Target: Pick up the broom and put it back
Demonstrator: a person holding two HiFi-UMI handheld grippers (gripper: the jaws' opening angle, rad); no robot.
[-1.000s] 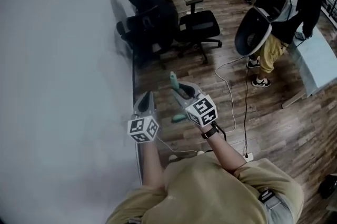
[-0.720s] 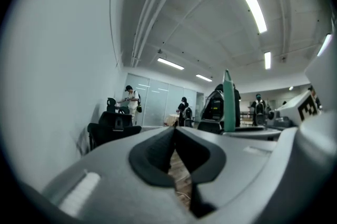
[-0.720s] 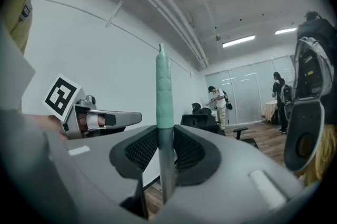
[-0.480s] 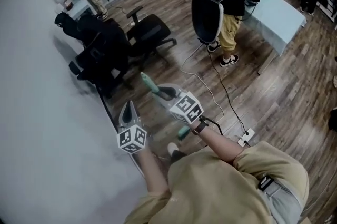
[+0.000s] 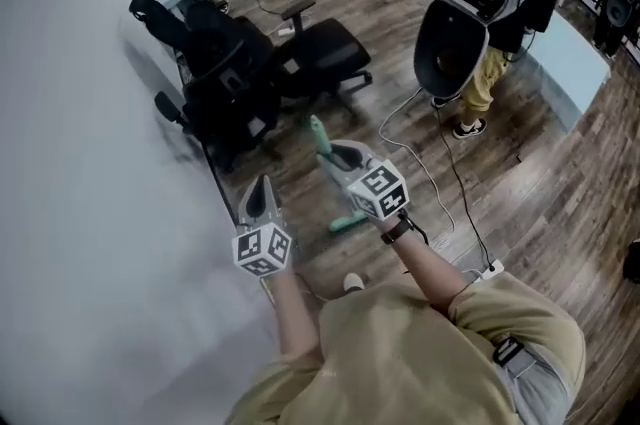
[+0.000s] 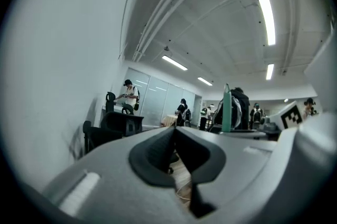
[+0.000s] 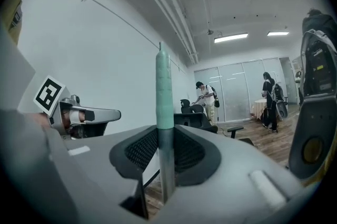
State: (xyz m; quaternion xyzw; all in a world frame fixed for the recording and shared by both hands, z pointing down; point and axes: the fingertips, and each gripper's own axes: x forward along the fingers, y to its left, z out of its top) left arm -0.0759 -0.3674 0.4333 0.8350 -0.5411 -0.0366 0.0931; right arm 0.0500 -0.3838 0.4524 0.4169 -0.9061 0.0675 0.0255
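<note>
The broom's handle [image 5: 322, 145], teal at the top and grey lower down, stands upright in my right gripper [image 5: 337, 156], which is shut on it. In the right gripper view the handle [image 7: 164, 91] rises between the two dark pads [image 7: 142, 150], and my right gripper [image 7: 165, 144] clamps the grey pole just under the teal sleeve. A teal part of the broom [image 5: 345, 221] shows below the hand; the head is hidden. My left gripper [image 5: 262, 191] hangs close to the white wall, shut and empty. In the left gripper view, my left gripper [image 6: 174, 133] has its jaws meeting, with the handle [image 6: 226, 107] to its right.
The white wall [image 5: 90, 173] runs along the left. Black office chairs [image 5: 250, 78] stand ahead by the wall. A person with a large backpack rig [image 5: 470, 13] stands at the right, near a pale table [image 5: 565, 63]. Cables [image 5: 440, 175] and a power strip [image 5: 490, 268] lie on the wood floor.
Both grippers have travelled along the wall toward the black chairs, with the broom still in the right one. The view swung as the person walked. Neither grip changed.
</note>
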